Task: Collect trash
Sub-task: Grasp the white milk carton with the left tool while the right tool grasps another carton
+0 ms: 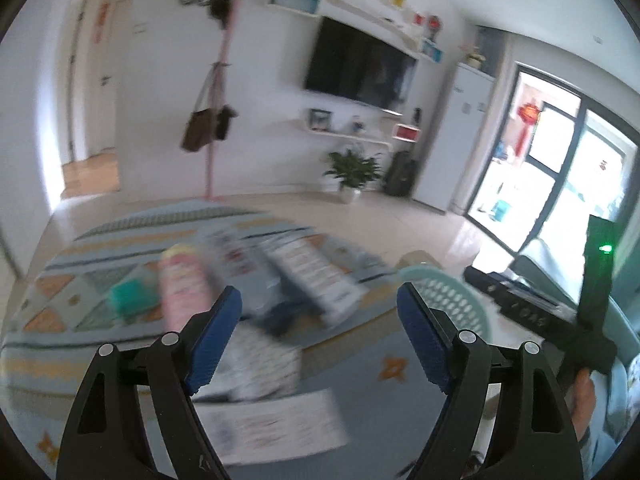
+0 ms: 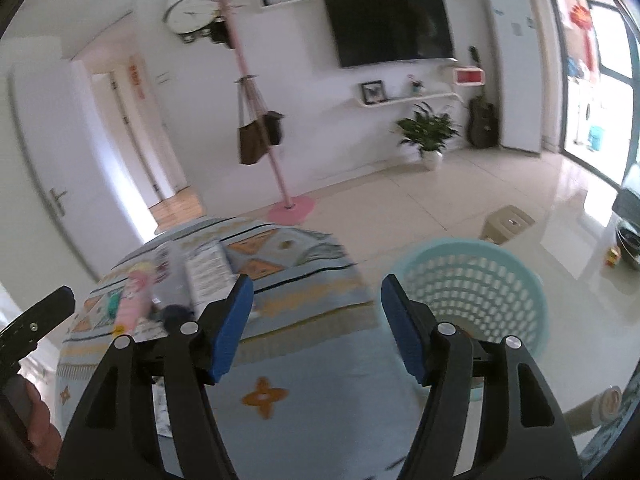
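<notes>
Clearly both grippers idle: left gripper (image 1: 320, 340) jaws spread wide, nothing between; right gripper (image 2: 316, 328) likewise wide and empty. Landmark: pale turquoise perforated plastic basket (image 2: 472, 292) on tile at edge of patterned blue woven rug (image 2: 280, 360). Trash well left of basket on rug: pink cylindrical tube (image 1: 182, 292), white printed flat cartons (image 1: 312, 276), printed paper sheet (image 1: 276, 428) nearer camera. Risk: heavy blur suggests fast swing, so misjudged reach may scatter cartons; thin sheet lying flat likely slips from pads.
</notes>
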